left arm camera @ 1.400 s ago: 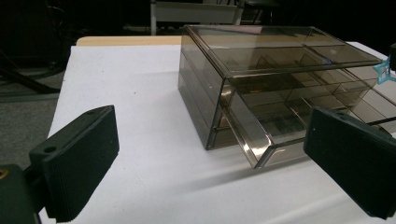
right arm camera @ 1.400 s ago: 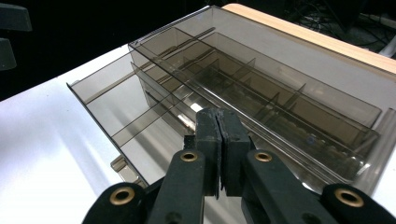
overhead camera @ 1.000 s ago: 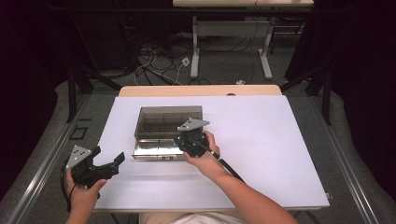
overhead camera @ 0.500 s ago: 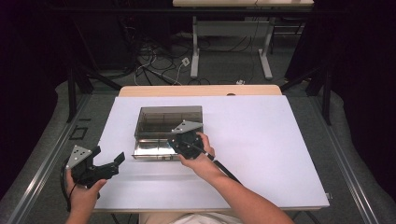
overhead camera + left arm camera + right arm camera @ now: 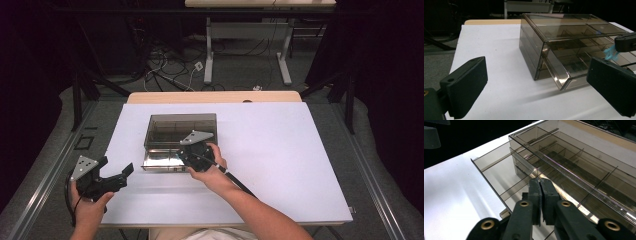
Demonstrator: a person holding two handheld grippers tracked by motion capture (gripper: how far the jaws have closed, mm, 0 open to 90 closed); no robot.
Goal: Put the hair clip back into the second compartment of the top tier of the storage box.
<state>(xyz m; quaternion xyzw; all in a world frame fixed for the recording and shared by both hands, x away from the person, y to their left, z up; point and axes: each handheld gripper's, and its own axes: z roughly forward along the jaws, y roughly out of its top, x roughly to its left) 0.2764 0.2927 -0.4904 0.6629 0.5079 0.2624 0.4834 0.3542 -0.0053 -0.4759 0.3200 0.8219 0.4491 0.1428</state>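
Right gripper [image 5: 186, 156] has shifted slightly leftward along the front of the smoked-plastic drawer organizer [image 5: 181, 131] since a second ago; the left gripper [image 5: 116, 176] has held its place.

Organizer sits left of centre on the white table top [image 5: 280, 165], with its lower drawer [image 5: 162, 161] pulled out toward the person. In the left gripper view the drawer's front lip [image 5: 560, 78] juts past the case, and thin dividers split the inside into compartments.

Right gripper: jaws pressed together, pads face to face in the right gripper view [image 5: 540, 195], tips over the open drawer just in front of the case's upper front edge. Whether anything is pinched between them I cannot tell. In the left gripper view a small light-blue piece [image 5: 610, 52] shows at the right gripper's tip. Right hand [image 5: 210, 170] wraps the grip from behind, forearm running diagonally from the bottom edge, cable trailing along it.

Left gripper: jaws spread wide, nothing between them. It rests near the table's front-left corner, well apart from the organizer, aimed toward it. Left hand [image 5: 90, 207] holds it from below.
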